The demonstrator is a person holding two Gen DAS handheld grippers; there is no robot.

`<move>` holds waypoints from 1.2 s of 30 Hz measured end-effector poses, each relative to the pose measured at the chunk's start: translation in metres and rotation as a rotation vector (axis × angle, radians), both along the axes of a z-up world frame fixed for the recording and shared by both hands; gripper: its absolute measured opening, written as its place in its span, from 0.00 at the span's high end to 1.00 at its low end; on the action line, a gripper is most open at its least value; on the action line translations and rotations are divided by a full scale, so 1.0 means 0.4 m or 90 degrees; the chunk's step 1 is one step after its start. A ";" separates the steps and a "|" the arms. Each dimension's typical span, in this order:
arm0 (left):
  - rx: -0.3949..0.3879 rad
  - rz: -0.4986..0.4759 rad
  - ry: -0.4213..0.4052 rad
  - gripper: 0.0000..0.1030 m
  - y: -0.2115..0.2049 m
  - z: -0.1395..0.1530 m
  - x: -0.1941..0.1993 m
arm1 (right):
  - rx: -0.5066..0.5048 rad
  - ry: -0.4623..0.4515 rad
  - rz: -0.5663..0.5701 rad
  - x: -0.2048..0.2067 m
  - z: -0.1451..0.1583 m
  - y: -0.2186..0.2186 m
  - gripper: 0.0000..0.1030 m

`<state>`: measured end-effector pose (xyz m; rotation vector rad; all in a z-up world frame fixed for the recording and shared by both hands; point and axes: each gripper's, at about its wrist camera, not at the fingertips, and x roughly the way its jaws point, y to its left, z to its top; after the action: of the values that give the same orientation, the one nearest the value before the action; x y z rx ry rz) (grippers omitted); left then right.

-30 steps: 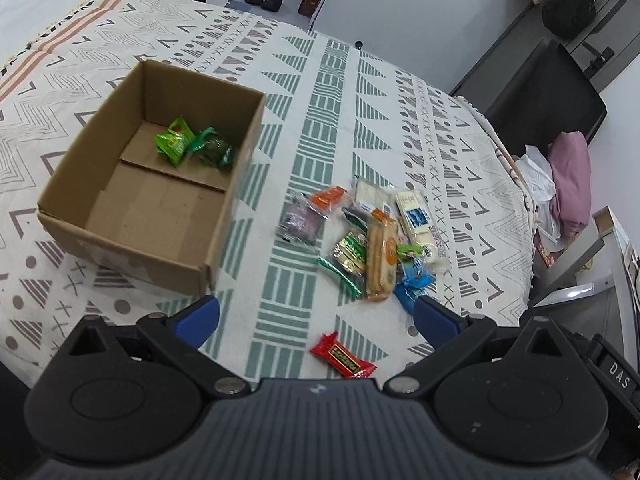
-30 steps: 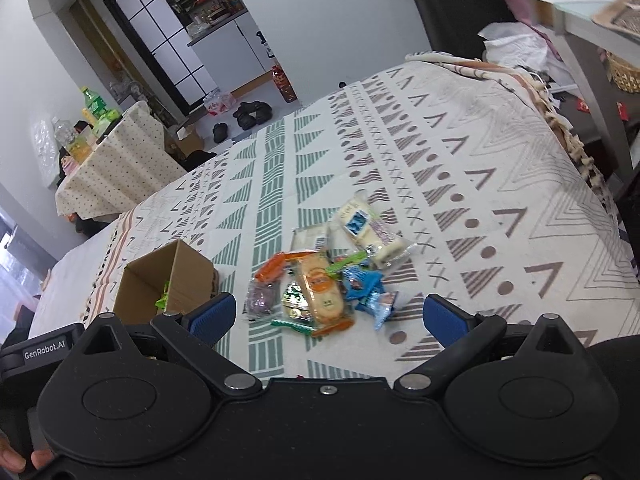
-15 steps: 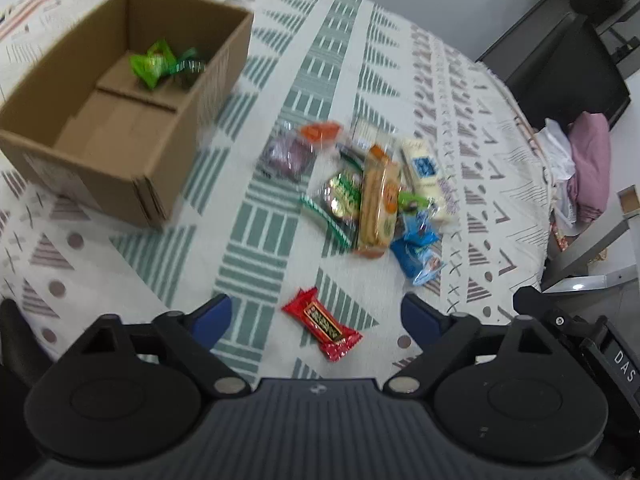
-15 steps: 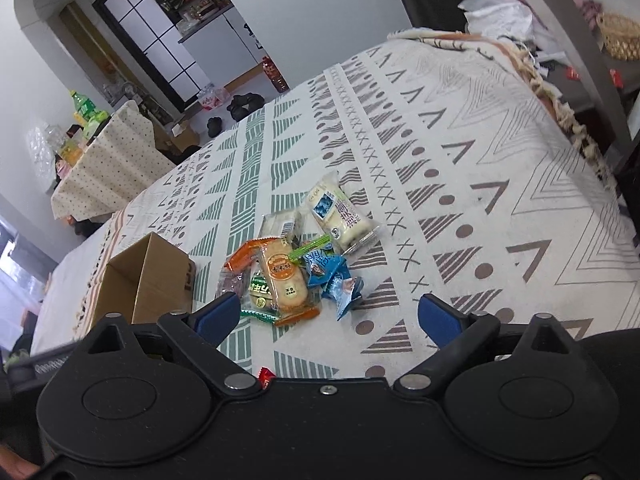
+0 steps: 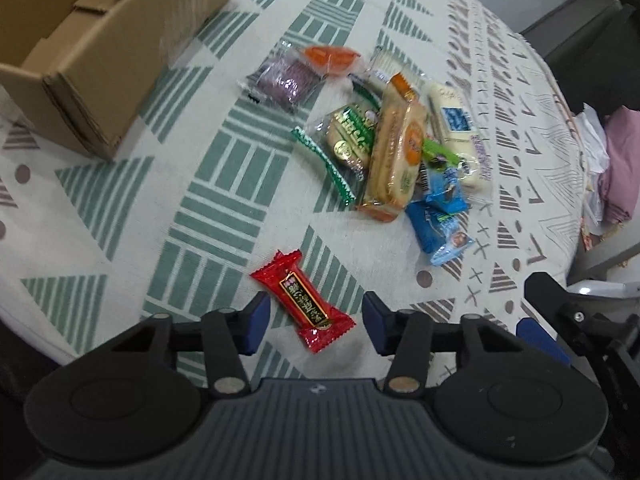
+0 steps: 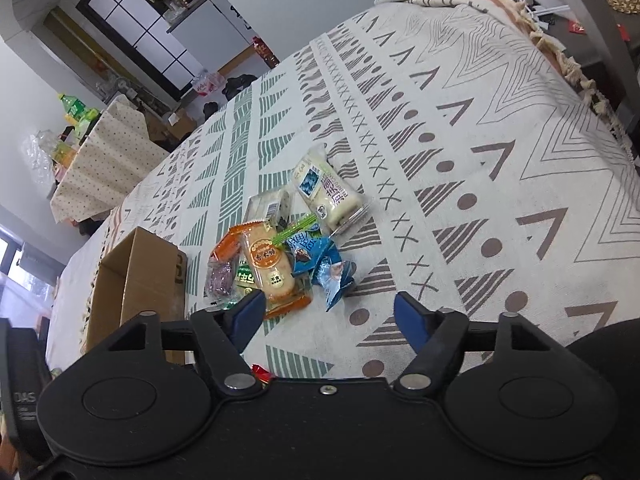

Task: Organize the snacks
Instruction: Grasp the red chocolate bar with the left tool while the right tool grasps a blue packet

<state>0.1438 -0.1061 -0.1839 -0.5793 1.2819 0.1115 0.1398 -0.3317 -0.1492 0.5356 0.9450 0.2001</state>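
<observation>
Red candy (image 5: pixel 304 302) between the open left gripper's (image 5: pixel 314 326) fingers

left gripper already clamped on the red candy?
No. The left gripper is open: its blue pads sit on either side of the red candy with visible gaps, and the candy lies flat on the cloth.

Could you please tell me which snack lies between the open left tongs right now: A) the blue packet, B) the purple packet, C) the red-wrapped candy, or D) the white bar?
C: the red-wrapped candy lies apart from the pile, between the spread fingers of the left tongs, untouched.
</observation>
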 end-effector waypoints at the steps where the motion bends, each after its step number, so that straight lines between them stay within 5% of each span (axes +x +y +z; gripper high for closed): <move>1: -0.002 0.007 0.005 0.54 -0.002 -0.010 0.002 | 0.001 0.001 -0.002 0.003 -0.003 -0.001 0.37; 6: -0.004 0.035 0.021 0.61 -0.006 -0.049 0.011 | 0.010 0.015 0.013 0.031 -0.024 0.007 0.43; 10: -0.002 0.054 0.032 0.83 0.001 -0.074 0.026 | 0.000 0.019 0.030 0.057 -0.039 0.027 0.43; 17: 0.026 0.050 0.003 0.83 0.016 -0.047 0.056 | 0.004 0.041 0.045 0.110 -0.074 0.052 0.43; 31: 0.051 0.023 -0.036 0.83 0.091 -0.001 0.076 | -0.097 0.066 0.068 0.161 -0.117 0.114 0.45; 36: 0.065 -0.015 -0.070 0.83 0.126 0.033 0.080 | -0.094 0.080 0.082 0.163 -0.131 0.125 0.78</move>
<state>0.1758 -0.0556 -0.1706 -0.4754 1.1685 0.1232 0.2049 -0.2819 -0.2016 0.3545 1.1082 0.2134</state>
